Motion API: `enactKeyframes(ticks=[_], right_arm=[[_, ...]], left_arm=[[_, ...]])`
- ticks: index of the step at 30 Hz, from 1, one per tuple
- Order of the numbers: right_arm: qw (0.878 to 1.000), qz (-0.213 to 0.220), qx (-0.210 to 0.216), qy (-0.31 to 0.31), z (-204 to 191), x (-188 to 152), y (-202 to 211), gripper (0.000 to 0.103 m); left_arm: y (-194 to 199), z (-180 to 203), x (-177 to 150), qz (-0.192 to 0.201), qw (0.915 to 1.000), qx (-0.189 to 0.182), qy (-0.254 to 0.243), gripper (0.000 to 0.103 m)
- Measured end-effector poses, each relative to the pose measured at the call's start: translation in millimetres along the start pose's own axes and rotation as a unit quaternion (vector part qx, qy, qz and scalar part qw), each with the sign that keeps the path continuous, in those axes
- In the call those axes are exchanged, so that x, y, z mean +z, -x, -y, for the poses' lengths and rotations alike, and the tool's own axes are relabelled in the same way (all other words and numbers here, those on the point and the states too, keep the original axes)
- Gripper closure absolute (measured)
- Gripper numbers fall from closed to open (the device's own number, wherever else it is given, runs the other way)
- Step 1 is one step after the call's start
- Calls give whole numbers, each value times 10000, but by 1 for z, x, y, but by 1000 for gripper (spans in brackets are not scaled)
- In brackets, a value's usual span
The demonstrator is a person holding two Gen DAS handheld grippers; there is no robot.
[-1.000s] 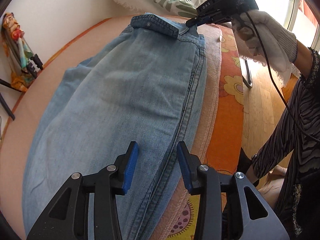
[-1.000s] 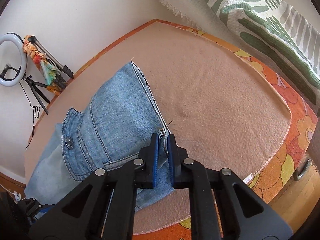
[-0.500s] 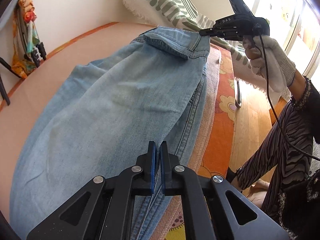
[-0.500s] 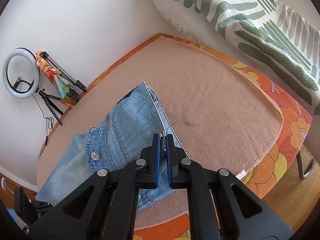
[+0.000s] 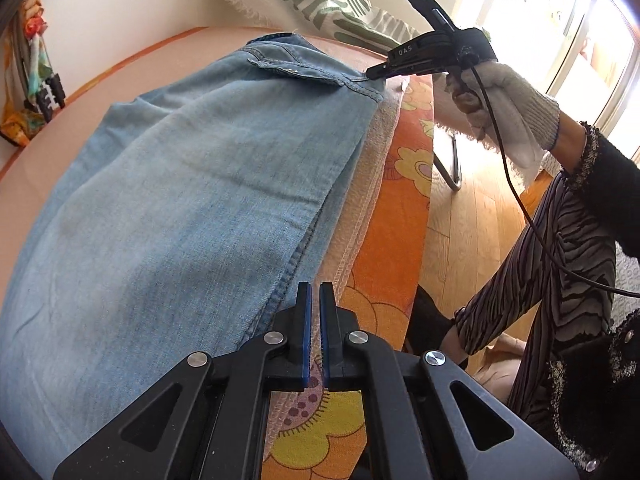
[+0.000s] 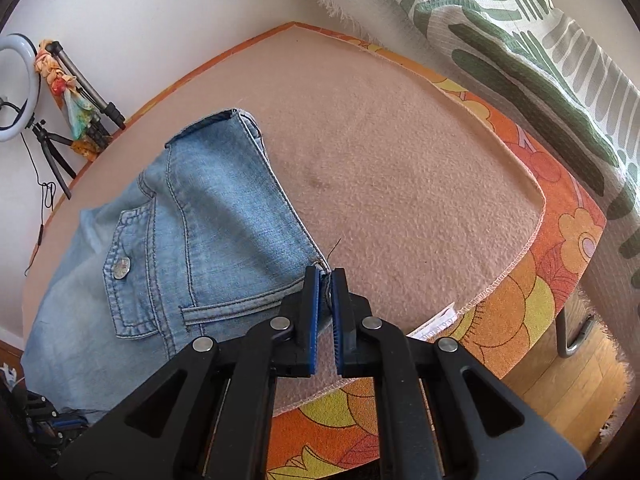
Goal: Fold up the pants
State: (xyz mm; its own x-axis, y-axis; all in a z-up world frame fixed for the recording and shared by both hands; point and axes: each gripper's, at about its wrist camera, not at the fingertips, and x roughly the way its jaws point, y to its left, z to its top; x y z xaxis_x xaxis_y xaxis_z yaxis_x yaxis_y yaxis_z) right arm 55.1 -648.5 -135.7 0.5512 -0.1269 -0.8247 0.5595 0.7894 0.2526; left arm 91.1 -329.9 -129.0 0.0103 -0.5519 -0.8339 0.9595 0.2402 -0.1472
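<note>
Peach fleece blanket (image 6: pixel 400 168), covering a table over an orange flowered cloth (image 5: pixel 394 240); both unmoved since a second ago.

Denim: light blue jeans (image 5: pixel 192 208), lying lengthwise on the blanket along its near edge, legs stacked one on the other, waistband at the far end. A second ago the long side seam ran between my left pads; now that seam lies just left of them.

Cushion (image 6: pixel 520 40), green-and-white striped, fringed, beyond the table's far edge.

Right hand (image 5: pixel 504 108), in a white knit glove, holding my right gripper (image 6: pixel 326 280). Its pads are pinched on the corner of the waistband, as in both earlier views; the back pocket with its metal button (image 6: pixel 121 268) sits to the left.

Left gripper (image 5: pixel 315 300): jaws have just been closing, now pressed together. Whether any denim is caught between the pads I cannot tell; the tips sit over the blanket's stitched edge.

Ring light (image 6: pixel 16 88) on a tripod, by the wall.
</note>
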Motion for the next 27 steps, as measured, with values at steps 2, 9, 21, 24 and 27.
enactKeyframes(ticks=[2,9,21,24,27], right_arm=[[9999,-34,-98,4,1,2,4,96],[9976,631,62,289,-20,4,49,71],[9170,-84,1838,3538,-200,-141,45,71],[8834,-303,1924,4263,-227,-175,36,71],[8612,-374,1777,4747,-246,-197,27,70]], left_arm=[[15,-2,-2,176,9997,-13,137,100],[58,-12,-20,601,9965,461,342,71],[54,-35,-53,164,9929,1066,493,66],[57,-39,-60,126,9929,1017,603,66],[59,-43,-66,133,9929,864,807,66]])
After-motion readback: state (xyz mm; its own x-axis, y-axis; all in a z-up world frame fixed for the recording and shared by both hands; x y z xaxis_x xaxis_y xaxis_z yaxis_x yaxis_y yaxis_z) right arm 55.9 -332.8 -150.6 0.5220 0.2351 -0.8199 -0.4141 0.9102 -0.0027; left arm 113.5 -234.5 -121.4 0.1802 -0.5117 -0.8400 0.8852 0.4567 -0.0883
